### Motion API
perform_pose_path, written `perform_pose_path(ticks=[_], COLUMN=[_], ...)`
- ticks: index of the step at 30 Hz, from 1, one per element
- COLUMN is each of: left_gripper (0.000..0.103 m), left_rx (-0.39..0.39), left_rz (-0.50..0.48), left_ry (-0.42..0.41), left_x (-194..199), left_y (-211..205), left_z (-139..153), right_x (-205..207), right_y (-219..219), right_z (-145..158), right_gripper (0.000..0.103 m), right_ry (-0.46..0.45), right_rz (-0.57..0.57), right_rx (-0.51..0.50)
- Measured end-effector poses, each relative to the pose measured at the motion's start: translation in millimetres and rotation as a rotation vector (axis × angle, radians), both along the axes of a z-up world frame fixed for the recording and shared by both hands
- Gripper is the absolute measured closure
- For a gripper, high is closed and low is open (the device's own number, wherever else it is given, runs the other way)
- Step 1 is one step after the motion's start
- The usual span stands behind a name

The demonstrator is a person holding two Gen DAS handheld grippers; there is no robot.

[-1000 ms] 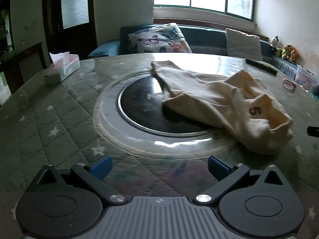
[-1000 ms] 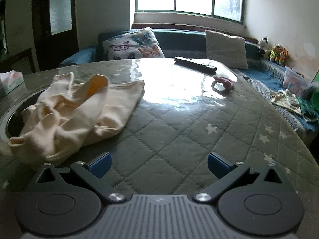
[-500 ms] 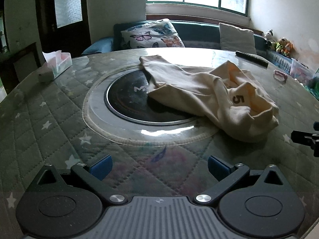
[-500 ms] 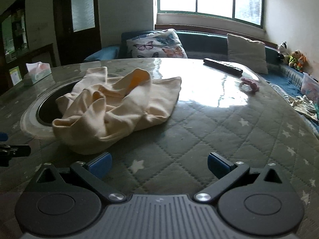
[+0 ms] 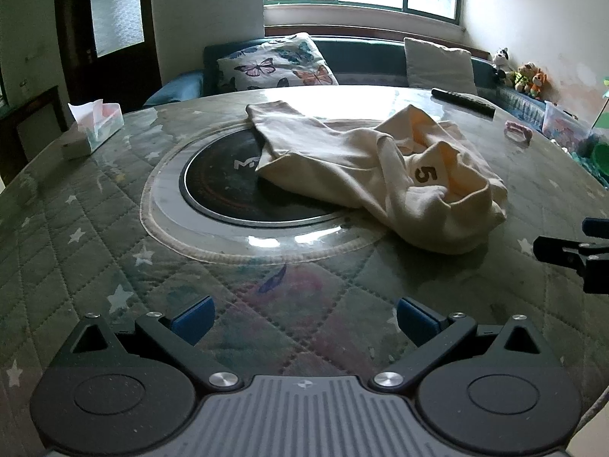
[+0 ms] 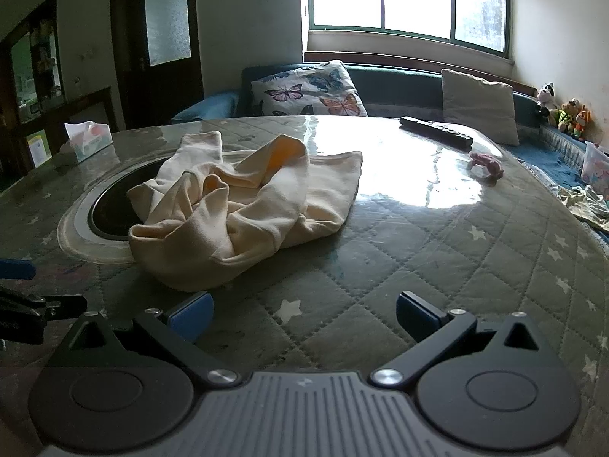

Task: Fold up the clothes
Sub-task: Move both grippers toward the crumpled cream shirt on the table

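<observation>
A crumpled cream garment (image 5: pixel 365 171) with a dark "5" on it lies on the round quilted table (image 5: pixel 95 236), partly over the black disc (image 5: pixel 224 186) at the table's middle. The right wrist view shows the same cream garment (image 6: pixel 243 205) bunched up ahead and to the left. My left gripper (image 5: pixel 302 321) is open near the table's front edge, well short of the cloth. My right gripper (image 6: pixel 302 316) is open too, just in front of the cloth's near edge. Neither holds anything.
A tissue box (image 5: pixel 95 129) sits at the far left of the table. A black remote (image 6: pixel 436 131) and a small pink item (image 6: pixel 487 163) lie at the far right. Beyond the table are a sofa with a butterfly cushion (image 5: pixel 278 64) and a window.
Both grippers have pulled back and risen, so the garment looks farther off and more of the table shows. Each gripper's tip now appears at the edge of the other's view.
</observation>
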State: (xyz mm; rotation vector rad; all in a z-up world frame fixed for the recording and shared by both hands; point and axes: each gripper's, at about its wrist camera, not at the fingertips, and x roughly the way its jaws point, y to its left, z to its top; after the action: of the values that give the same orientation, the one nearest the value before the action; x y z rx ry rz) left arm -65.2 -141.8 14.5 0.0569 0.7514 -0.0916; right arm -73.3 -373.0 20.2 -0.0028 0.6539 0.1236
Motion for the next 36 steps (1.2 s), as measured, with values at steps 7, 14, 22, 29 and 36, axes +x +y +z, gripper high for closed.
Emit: perform_pose_path(ticks=[7,14,22,29,36], left_gripper=[0.0,0.0,0.0,0.0,0.0], left_rx=[0.007,0.007,0.006,0.005,0.007], left_rz=[-0.012,-0.02,-0.018,-0.023,-0.023], left_ry=[-0.001,0.0,0.004,0.007,0.013], left_x=[-2,-3,-1,2,8], left_y=[-5,-7,-8,-8,-9], left_z=[1,1,0,-1,-1], right_x=[-2,-4,-3,0,5], right_y=[1,3,6,9,12], right_z=[1,2,3,2,0], right_gripper=[0.0,0.0,0.0,0.0,0.0], right_ry=[-0.008,-0.013,-0.013,-0.008,-0.004], right_rz=[0.001,0.009,0.017,0.026,0.033], right_rx=[0.004,0.006,0.007,0.006,0.008])
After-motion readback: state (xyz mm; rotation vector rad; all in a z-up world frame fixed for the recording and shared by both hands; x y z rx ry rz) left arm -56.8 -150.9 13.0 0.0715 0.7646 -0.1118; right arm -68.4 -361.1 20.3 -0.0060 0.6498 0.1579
